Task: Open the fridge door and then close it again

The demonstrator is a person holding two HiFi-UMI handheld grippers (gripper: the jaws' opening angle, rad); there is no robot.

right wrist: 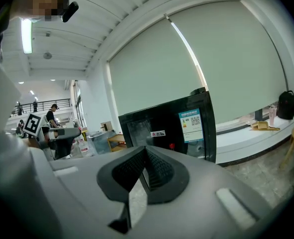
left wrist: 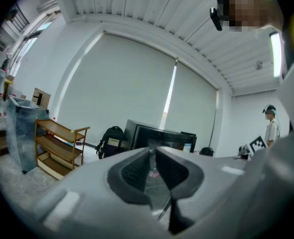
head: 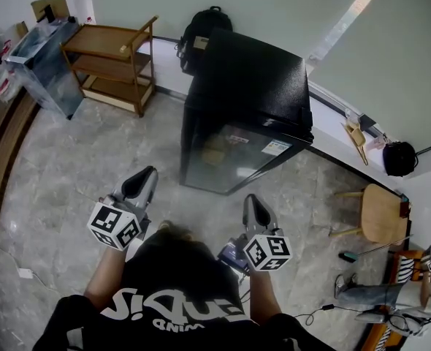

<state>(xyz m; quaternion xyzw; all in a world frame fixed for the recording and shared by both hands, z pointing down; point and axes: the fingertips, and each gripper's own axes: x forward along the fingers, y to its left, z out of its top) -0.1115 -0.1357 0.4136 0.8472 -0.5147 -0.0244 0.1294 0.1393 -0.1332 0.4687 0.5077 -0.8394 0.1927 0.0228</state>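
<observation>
Fridge [head: 245, 115], black and low, stands on the tiled floor in the middle of the head view, straight ahead of the person. Its glass door [head: 234, 156] sits shut against the body and faces both grippers. At the left a wooden shelf rack [head: 113, 64] stands by the wall. A black backpack [head: 201, 39] leans just behind the fridge's left rear corner.

The left gripper [head: 149, 174] is held in the air, short of the door's left side and clear of it. In the left gripper view its jaws stand released, with a slim gap between the pads [left wrist: 137, 171]; nothing is in the gap, and the fridge front shows beyond it. The right gripper [head: 253, 200] is held short of the door's lower right corner, also clear of it. In the right gripper view its jaws are clenched tip to tip on nothing, aimed at the labelled door. Further right stand a wooden chair [head: 380, 214] and a black bag [head: 399, 158] on the sill.
</observation>
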